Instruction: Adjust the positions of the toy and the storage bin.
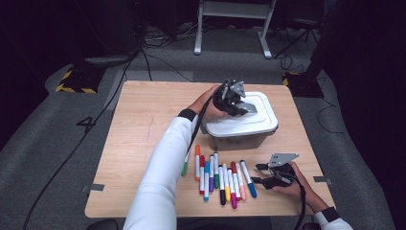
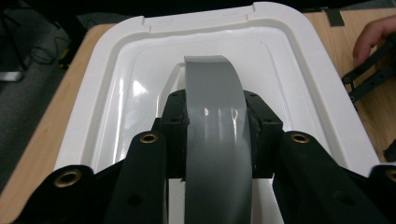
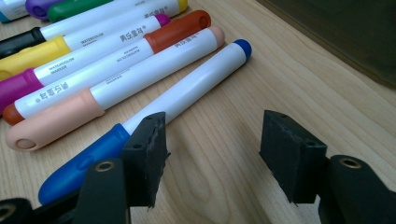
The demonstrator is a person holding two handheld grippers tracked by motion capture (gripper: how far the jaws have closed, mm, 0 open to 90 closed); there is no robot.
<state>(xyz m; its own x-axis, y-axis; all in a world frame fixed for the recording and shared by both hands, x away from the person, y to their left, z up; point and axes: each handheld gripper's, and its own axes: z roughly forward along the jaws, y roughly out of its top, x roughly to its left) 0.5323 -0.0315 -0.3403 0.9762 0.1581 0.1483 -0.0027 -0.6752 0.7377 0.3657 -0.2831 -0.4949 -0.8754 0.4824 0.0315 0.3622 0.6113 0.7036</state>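
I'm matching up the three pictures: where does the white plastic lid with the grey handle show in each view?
High view: the white plastic lid sits on the box right of the table's centre, the left gripper shut on its grey handle.
Left gripper view: the lid spreads across the frame, the handle between the fingers.
Right gripper view: I cannot make it out.
Shared landmark: the light wooden table.

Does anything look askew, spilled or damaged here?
Little stands out. The green marker lies apart from the marker row, half under the person's sleeve. The white lid sits flat on its bin, the left gripper clamped on its grey handle.
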